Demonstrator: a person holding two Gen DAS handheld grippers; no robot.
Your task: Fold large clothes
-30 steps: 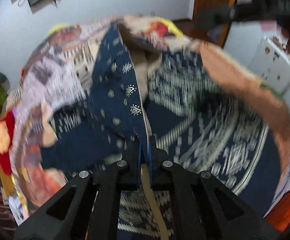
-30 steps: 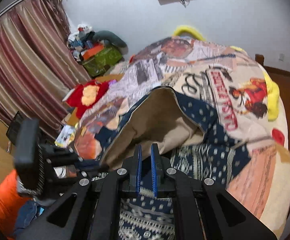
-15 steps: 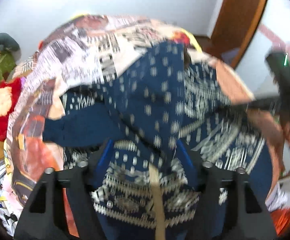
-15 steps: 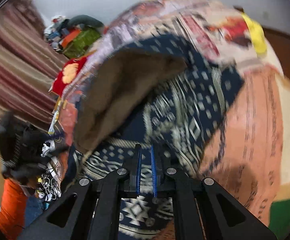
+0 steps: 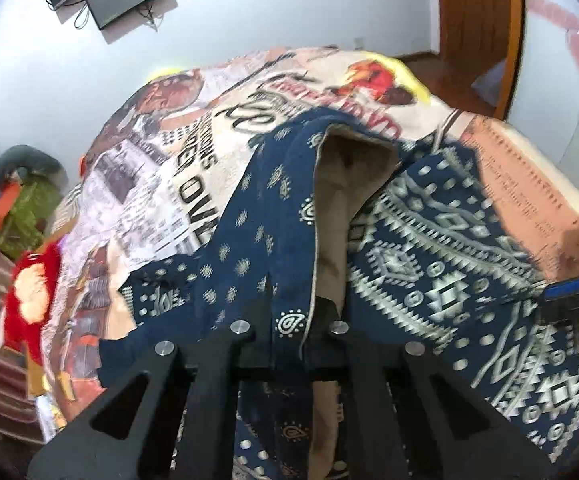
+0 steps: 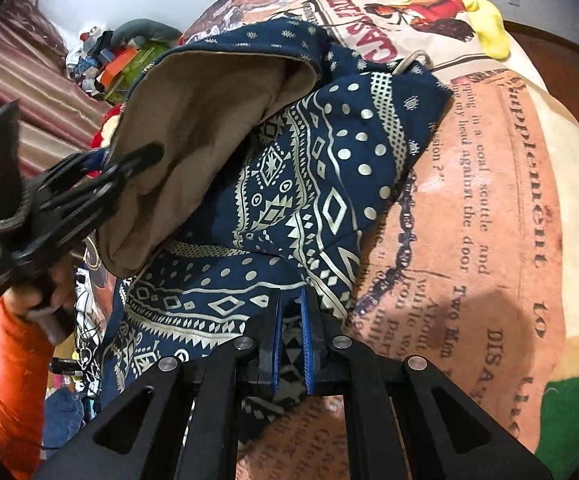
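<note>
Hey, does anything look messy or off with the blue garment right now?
Yes. The navy patterned garment is bunched, not flat: one edge is flipped over, exposing its tan lining, and a fold drapes over the left gripper.

One garment [image 5: 441, 248], two claws [image 6: 289, 328]

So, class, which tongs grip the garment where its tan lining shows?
The left tongs: they hold the garment's raised fold, with the tan lining exposed. The right tongs pinch a navy patterned edge, low by the blanket.
</note>
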